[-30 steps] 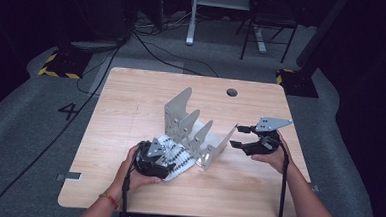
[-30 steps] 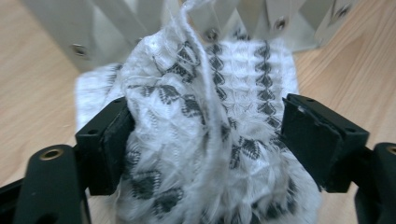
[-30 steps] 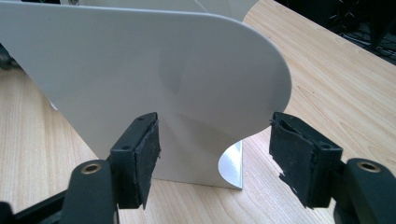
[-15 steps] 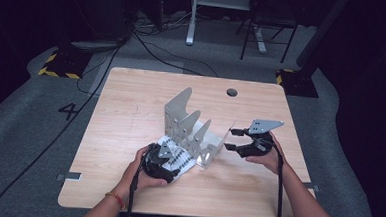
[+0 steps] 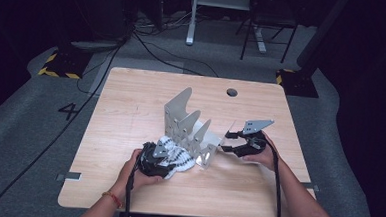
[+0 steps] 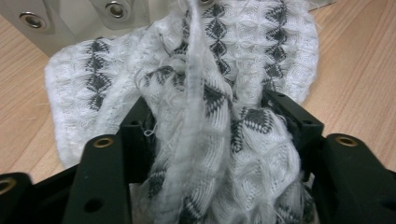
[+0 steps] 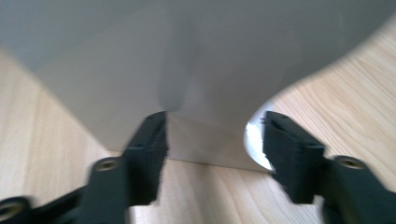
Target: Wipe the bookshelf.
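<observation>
A: What had changed at the bench (image 5: 131,105) over that last second?

B: Mostly the left hand-held gripper (image 6: 219,135). Its jaws had just been closing, and in the left gripper view the bunched white cloth with the dark diamond pattern (image 6: 215,93) sat squeezed between them, both pads pressed into the folds. A second earlier the jaws stood wide over the cloth.

A: And where did the cloth lie?

B: On the bench near the person's edge, right against the near end of the metal rack (image 5: 190,126), its far part spread flat by the rack's foot. The left hand (image 5: 138,168) had hardly shifted.

A: The right side?

B: The right hand-held gripper (image 5: 229,142) had come down toward the rack's right end, lower than in the earlier high views. Its jaws had been closing too, but in the right gripper view they stood apart around the edge of the rack's grey plate (image 7: 196,70), with gaps on both sides; no grip yet.

A: So what did that mean for the job?

B: I judged that the cloth was secured for lifting, with the right about to steady the rack.
</observation>
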`<state>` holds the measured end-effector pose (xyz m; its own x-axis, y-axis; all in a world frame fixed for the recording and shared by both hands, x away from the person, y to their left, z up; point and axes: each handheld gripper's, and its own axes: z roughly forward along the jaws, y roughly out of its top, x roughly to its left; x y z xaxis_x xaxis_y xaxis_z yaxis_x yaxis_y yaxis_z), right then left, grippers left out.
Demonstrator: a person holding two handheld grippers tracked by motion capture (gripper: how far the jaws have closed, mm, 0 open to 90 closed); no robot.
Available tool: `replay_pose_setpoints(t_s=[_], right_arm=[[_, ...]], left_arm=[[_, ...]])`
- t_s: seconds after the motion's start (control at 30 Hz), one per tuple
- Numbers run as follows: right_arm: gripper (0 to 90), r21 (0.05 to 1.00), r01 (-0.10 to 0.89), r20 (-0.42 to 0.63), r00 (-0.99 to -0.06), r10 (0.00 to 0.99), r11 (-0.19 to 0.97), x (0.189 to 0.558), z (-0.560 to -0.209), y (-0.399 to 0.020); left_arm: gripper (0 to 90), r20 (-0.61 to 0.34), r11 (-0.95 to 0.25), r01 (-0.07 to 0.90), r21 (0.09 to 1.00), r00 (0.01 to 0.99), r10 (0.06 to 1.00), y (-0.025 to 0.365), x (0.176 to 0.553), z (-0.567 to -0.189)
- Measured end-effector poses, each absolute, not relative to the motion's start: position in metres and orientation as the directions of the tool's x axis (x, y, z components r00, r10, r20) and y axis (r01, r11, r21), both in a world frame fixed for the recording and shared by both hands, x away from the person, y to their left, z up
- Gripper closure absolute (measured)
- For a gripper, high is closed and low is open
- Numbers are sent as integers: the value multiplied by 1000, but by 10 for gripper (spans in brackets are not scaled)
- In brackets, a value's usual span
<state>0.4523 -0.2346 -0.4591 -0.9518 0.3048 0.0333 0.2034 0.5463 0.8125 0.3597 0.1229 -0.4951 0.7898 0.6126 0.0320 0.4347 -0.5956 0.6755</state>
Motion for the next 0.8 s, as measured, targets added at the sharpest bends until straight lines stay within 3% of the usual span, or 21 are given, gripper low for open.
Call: replay_pose_setpoints(t_s=[0.17, 0.47, 0.7, 0.8], right_arm=[[456, 815, 161, 1, -961, 277, 557, 447, -458, -231], [514, 820, 136, 0, -971, 237, 556, 435, -453, -237], [544, 834, 85, -20, -983, 184, 545, 415, -447, -237], [598, 841, 69, -20, -987, 158, 537, 411, -444, -236]], left_arm=[[558, 47, -602, 429, 674, 788, 614, 125, 359, -494], [658, 34, -615, 425, 665, 805, 593, 127, 346, -491], [677, -5, -624, 393, 675, 848, 530, 115, 327, -486], [684, -18, -635, 373, 677, 870, 492, 108, 323, -486]])
